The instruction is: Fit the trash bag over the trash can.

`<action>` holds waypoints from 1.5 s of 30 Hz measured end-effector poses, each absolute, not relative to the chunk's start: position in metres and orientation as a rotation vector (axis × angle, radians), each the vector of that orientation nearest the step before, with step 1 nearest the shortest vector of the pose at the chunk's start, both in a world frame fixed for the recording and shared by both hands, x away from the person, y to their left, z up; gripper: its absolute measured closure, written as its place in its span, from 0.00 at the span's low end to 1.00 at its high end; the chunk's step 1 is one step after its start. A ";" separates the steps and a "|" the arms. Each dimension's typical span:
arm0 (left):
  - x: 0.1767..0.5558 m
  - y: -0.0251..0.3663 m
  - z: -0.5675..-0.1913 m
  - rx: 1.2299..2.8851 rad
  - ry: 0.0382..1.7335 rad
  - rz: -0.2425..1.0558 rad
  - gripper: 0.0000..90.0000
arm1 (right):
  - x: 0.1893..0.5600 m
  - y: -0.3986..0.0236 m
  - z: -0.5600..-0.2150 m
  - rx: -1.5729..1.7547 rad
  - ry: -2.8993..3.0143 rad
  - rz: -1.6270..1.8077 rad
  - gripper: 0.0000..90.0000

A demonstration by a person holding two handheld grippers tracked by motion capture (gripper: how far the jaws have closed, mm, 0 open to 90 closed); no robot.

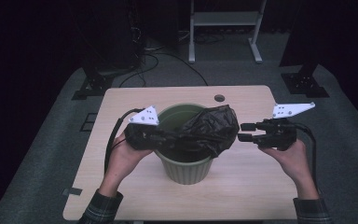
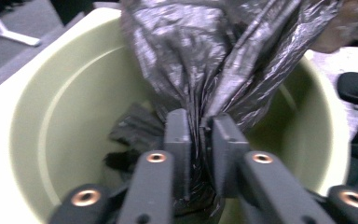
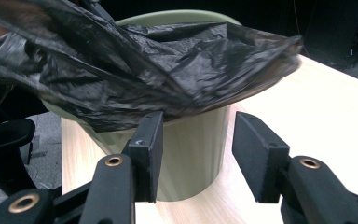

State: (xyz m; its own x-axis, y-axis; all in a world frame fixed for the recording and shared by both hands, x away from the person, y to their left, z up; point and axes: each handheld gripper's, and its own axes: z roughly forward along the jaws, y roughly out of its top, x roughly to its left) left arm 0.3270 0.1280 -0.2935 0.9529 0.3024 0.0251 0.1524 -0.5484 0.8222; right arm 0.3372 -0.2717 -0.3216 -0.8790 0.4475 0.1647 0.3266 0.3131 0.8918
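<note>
black bag [image 1: 209, 128] covering bin [image 1: 186, 168] mouth, bare table [image 1: 251, 182] right of bin

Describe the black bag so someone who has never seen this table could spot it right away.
On the pale wooden table stands a green bin. Draped across its open top lies the black bag, pinched at one end by the left tool. It is the only crinkled, shiny plastic thing there.

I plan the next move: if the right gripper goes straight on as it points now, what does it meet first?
Probably the black bag draped over the green bin; the right gripper is open just short of it.
</note>
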 end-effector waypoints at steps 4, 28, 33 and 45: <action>0.322 0.124 -0.289 2.153 0.296 0.208 0.57 | 0.338 -0.270 -0.324 0.726 2.451 1.637 0.58; 0.313 0.058 -0.255 2.128 0.064 0.123 0.41 | 0.345 -0.265 -0.326 0.729 2.462 1.629 0.59; 0.321 0.049 -0.255 2.132 0.046 0.072 0.75 | 0.344 -0.265 -0.326 0.722 2.465 1.627 0.59; 0.344 0.062 -0.260 2.096 0.213 0.184 1.00 | 0.328 -0.282 -0.328 0.736 2.444 1.649 0.58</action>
State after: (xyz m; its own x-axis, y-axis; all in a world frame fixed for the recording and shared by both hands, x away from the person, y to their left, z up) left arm 0.3436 0.0618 -0.2604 0.9731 0.2262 0.0444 0.0774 -0.5021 0.8614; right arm 0.3284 -0.2817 -0.3280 -0.8776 0.4443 0.1800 0.3331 0.2954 0.8954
